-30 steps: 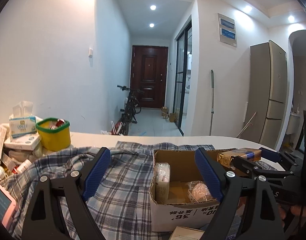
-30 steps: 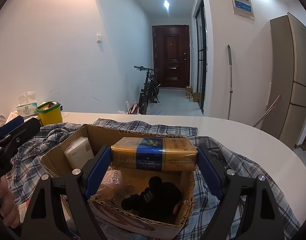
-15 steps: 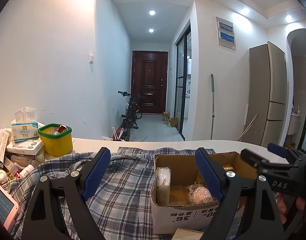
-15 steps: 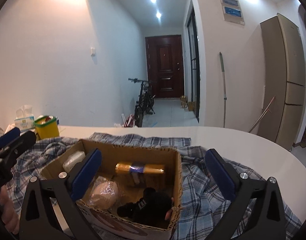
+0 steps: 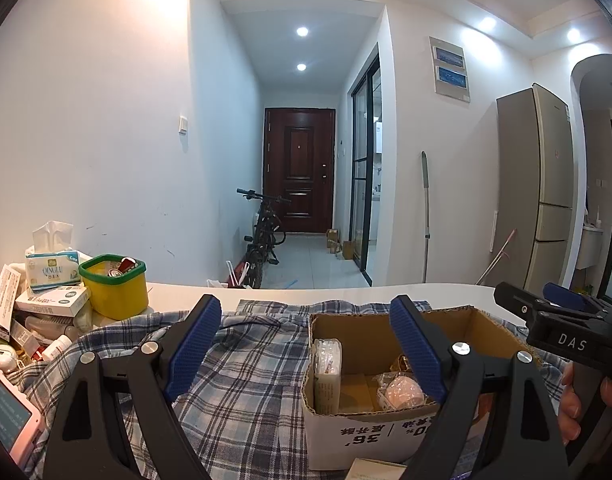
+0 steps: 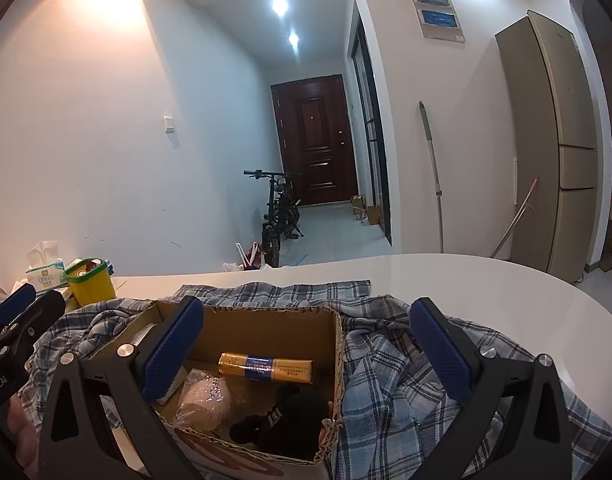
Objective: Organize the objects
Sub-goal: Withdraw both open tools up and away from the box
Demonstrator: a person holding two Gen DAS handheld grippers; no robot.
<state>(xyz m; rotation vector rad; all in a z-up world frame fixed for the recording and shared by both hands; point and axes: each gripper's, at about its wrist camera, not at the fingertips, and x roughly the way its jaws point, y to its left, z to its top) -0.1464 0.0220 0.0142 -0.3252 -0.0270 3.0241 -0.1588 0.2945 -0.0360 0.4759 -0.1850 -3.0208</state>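
Left wrist view: the left hand-held gripper hangs with jaws apart and empty, over the shirt just left of the box, apparently free for the next item. The clutter pile beside the yellow tub lies far left of the box.

Right wrist view: the right hand-held gripper stands fully spread, holding nothing, above the box. The gold pack lies flat inside the box against its far wall, evidently released there for storage.

Both the left gripper and right gripper point slightly downward, jaws spread wide and empty
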